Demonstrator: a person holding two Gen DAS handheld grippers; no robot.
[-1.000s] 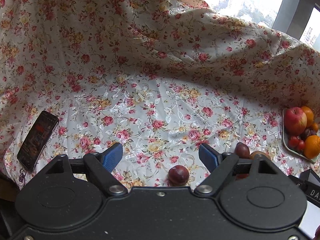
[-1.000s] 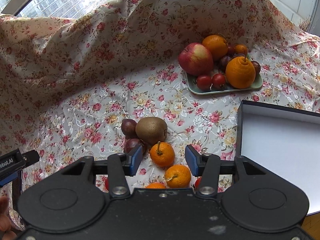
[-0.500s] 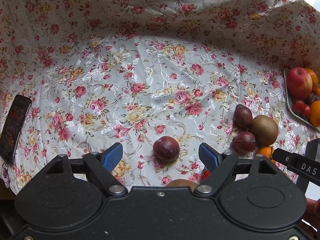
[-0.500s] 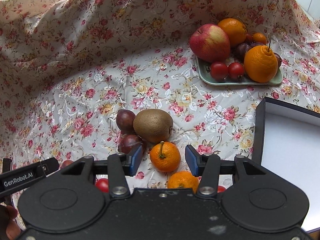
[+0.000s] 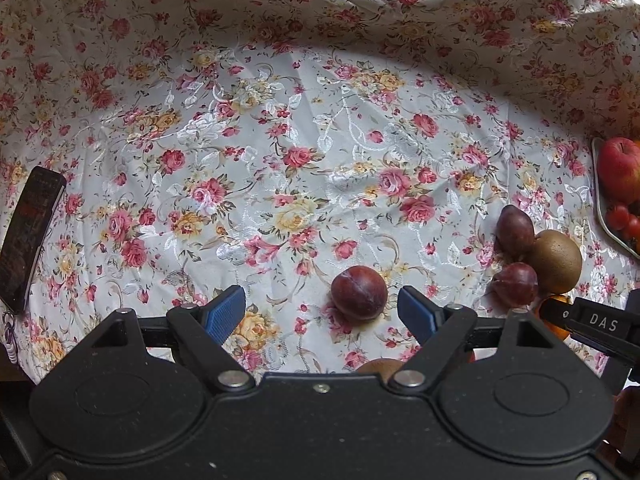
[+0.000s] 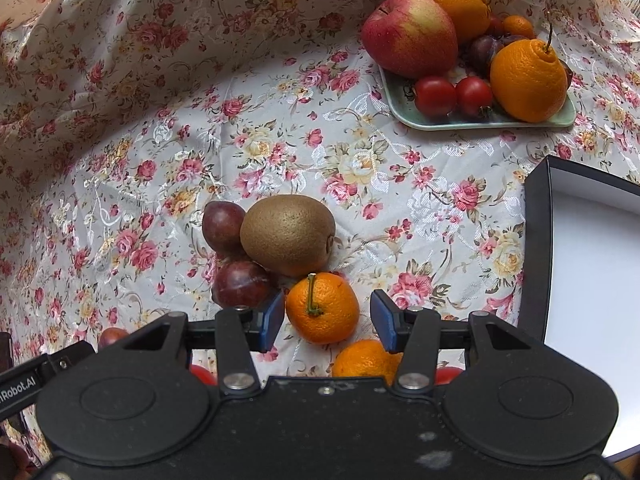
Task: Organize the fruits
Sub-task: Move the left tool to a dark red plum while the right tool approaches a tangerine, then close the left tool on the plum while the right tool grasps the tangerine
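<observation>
The left tool [image 5: 320, 312] hangs over the tabletop with its blue-padded fingers [image 5: 224, 312] spread wide and nothing pinched. A dark red round plum [image 5: 359, 293] lies on the rose-patterned white cloth [image 5: 280, 140] between the fingertips, nearer the right-hand one, and neither pad touches it. To the right sit two more purple-red plums [image 5: 515, 230] against a fuzzy brown kiwi [image 5: 555, 256]. A black phone [image 5: 28, 236] lies on the cloth at the far left.

The right tool [image 6: 327, 320] is also spread and grips nothing. A small orange mandarin with a green stem [image 6: 322, 307] rests on the cloth between its blue pads [image 6: 273, 318], apart from the right-hand pad; whether the left-hand pad touches it cannot be told. A second mandarin [image 6: 364, 360] lies just below it, partly hidden by the tool's body. Farther back, a pale green rectangular plate [image 6: 400, 108] carries a red apple [image 6: 410, 34], oranges and two small red tomatoes [image 6: 435, 95]. An open black box with a white inside [image 6: 592, 260] stands at the right edge.
</observation>
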